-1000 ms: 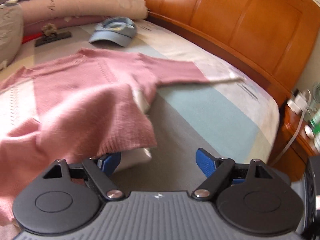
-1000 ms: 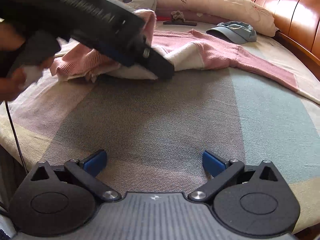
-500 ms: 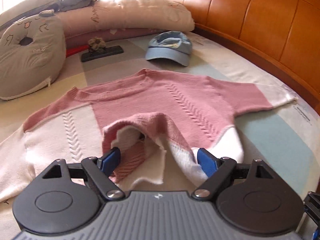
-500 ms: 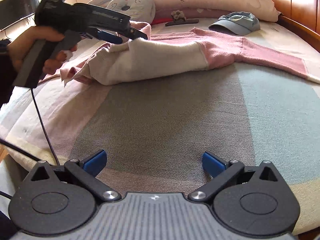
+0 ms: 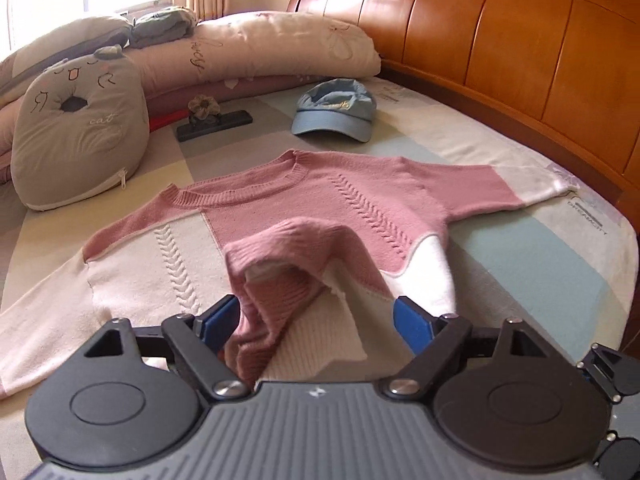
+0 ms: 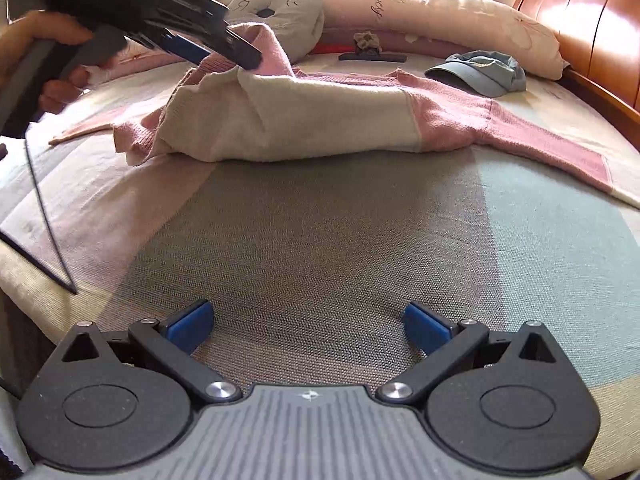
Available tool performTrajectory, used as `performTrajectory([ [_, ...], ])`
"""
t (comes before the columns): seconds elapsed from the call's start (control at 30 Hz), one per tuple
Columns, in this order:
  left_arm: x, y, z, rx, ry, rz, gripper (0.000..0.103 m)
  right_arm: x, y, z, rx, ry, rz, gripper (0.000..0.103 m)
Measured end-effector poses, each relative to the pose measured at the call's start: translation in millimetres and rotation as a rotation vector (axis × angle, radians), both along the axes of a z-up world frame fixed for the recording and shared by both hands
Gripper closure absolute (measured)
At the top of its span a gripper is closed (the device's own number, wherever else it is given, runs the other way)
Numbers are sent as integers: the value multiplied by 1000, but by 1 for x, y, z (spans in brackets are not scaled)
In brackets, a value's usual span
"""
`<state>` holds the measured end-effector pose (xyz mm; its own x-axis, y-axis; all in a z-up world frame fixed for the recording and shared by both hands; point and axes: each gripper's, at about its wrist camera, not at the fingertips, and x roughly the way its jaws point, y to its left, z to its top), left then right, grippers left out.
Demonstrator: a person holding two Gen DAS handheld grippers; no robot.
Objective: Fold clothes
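— Sunlight falls on the bed (image 5: 532, 264), and its wooden headboard (image 5: 520, 52) runs along the far edge. What lies on it?

— One pink and white sweater (image 5: 280, 200) lies spread in the middle of the bed, collar toward the pillows (image 5: 280, 52). A blue cap (image 5: 334, 112) sits near the headboard edge, and a grey cat cushion (image 5: 76, 120) stands beside the pillows.

— And the left hand-held gripper (image 5: 316, 318)?

— Its blue fingers (image 5: 218, 320) stand wide apart. The sweater hem is bunched up between them and drapes over one finger; I cannot tell a firm grip.

— The right hand-held gripper (image 6: 308, 322)?

— Also wide apart, holding nothing, over bare bedcover near the bed's front edge.
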<state>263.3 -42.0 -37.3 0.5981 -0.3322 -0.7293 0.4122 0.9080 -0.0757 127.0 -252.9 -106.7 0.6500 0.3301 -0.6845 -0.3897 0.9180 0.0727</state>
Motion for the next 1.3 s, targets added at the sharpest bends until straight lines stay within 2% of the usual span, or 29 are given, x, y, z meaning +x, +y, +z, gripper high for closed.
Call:
performTrajectory([
  [0.27,-58,9,-1,-36,19,-34,16,1,2,1,-7,5,-29,0],
  [0.4,-45,17,-36,-73,89,43,16,2,-2,4,16,32,-43,0],
  [0.53,-28,24,-55,-90,85,113,16,2,-8,7,58,61,-62,0],
  [0.63,-20,24,-58,-107,52,112,16,1,-10,7,65,63,-64,0],
  [0.7,-16,20,-60,-74,21,104,16,1,-9,6,51,59,-60,0],
  [0.8,-15,20,-58,-126,33,113,17,0,-5,6,20,50,-48,0],
  [0.9,-27,16,-50,-197,8,19,15,-3,-6,5,18,43,-37,0],
  [0.93,-30,14,-49,-198,-8,-20,15,-4,-6,5,20,41,-34,0],
  [1.0,-31,10,-48,-185,-11,-52,15,-3,-8,5,32,41,-33,0],
  [1.07,-28,10,-48,-205,2,-69,13,-2,-9,5,41,42,-34,0],
  [1.1,-27,9,-49,-197,-10,-68,12,-1,-10,5,45,42,-35,0],
  [1.17,-21,6,-53,-131,-35,-54,12,0,-10,5,50,40,-36,0],
  [1.27,-12,2,-62,-127,-3,-28,12,0,-9,5,43,34,-34,0],
  [1.3,-13,2,-60,-147,-2,-20,11,0,-9,5,39,32,-32,0],
])
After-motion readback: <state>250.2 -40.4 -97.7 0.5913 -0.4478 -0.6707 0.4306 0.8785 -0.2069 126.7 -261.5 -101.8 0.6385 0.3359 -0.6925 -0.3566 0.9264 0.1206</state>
